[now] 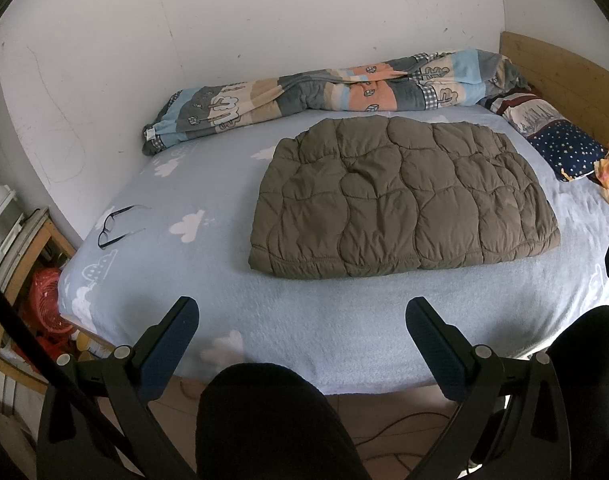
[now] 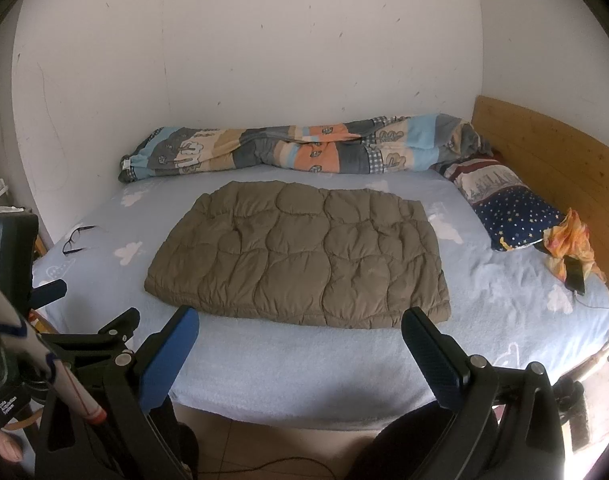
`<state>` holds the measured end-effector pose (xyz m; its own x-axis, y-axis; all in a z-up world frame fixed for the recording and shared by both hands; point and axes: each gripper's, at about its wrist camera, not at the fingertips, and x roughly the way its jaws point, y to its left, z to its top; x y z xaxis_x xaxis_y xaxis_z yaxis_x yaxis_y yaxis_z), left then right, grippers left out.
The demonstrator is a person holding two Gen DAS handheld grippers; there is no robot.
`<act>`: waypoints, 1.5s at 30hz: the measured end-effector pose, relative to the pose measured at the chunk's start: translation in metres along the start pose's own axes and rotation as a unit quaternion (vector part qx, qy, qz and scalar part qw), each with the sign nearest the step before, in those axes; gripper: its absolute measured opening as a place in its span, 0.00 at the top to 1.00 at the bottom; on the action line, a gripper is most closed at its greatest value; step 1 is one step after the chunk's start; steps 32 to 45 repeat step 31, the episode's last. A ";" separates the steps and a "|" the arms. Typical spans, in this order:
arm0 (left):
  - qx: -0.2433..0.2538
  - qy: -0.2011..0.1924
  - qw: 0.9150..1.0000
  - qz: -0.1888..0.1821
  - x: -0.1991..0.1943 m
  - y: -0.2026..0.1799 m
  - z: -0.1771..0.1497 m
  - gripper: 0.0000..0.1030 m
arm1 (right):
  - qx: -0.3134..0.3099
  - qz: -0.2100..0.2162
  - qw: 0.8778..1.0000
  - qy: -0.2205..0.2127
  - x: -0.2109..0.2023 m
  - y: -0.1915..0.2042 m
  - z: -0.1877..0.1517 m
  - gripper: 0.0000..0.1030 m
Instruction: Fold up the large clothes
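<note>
left hand-held gripper (image 1: 302, 320) wide open, empty | right hand-held gripper (image 2: 300, 330) same | risk: puffy jacket (image 1: 404, 196) mid-bed springs unfolded

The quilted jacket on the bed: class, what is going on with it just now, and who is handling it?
Nobody is handling it at this moment. The brown quilted jacket lies as a flat, compact rectangle in the middle of the bed. A person holds the left gripper and the right gripper back over the near edge of the bed, both open and empty. Glasses lie to the left, a rolled duvet along the wall.
</note>
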<state>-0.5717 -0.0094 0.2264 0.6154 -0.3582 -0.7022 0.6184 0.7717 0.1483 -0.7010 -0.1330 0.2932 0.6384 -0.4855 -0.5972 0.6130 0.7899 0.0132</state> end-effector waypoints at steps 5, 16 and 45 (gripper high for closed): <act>0.000 0.000 1.000 0.000 0.000 0.000 0.000 0.00 | 0.000 0.000 1.000 0.000 0.000 0.000 -0.001 0.00; 0.002 -0.001 1.000 -0.006 -0.001 0.001 -0.006 0.00 | -0.002 -0.001 1.000 0.000 0.000 -0.001 -0.001 0.00; -0.013 -0.013 0.999 -0.050 -0.011 0.023 -0.006 0.00 | -0.014 -0.001 1.000 -0.003 -0.012 -0.004 -0.002 0.00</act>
